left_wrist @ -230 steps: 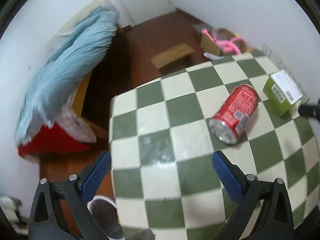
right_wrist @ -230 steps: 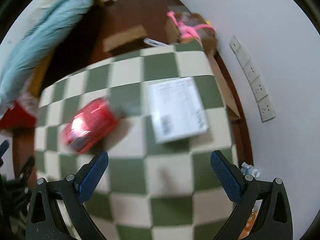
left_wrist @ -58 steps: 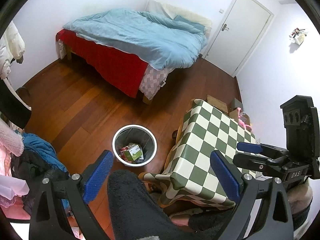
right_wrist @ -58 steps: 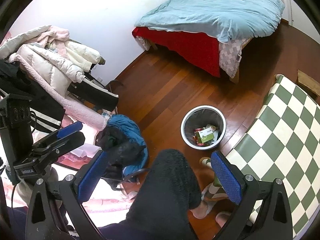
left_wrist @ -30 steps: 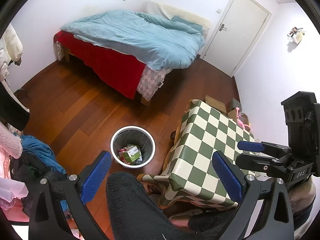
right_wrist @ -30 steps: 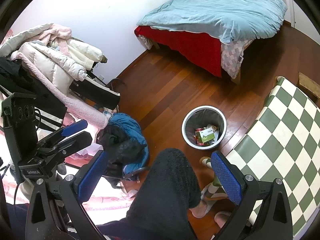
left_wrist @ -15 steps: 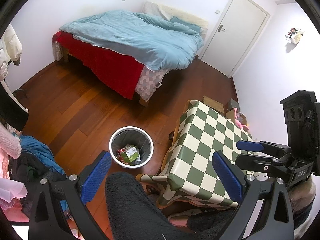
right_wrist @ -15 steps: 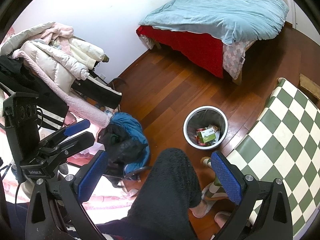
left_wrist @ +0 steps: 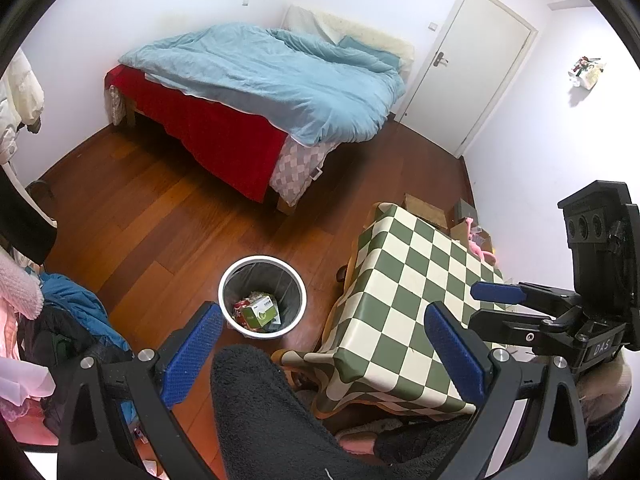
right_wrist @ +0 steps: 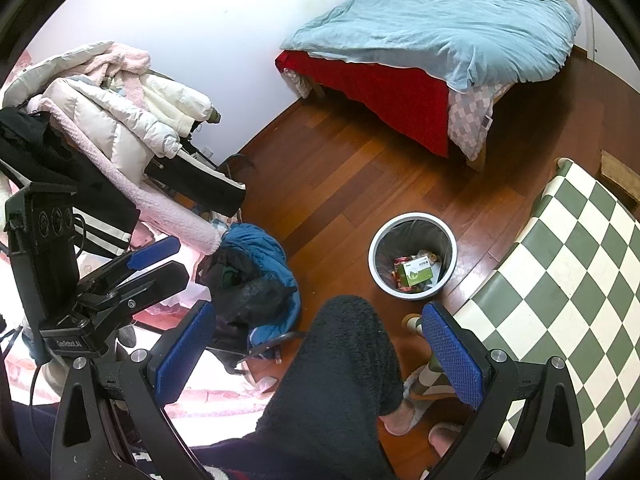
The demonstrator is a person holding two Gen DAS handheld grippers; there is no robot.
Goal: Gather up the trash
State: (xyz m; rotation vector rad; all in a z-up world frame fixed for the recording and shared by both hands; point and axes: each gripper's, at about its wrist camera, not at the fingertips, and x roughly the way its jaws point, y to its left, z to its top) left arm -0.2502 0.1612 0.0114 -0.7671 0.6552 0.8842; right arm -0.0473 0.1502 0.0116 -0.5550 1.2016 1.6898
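Left gripper: we hold it spread, nothing between its pads.
Right gripper: we hold it spread too, gripping nothing.
Trash: green box and red can lie inside the bin.
Bin: on the floor, near the checkered table edge.

- Floor: glossy reddish wood boards.
- Tablecloth: smooth, slightly shiny checked sheet.
- Bin: white rim, dark crinkled plastic liner.
- Duvet: soft matt cloth.
- Trouser leg: dark fuzzy fleece.
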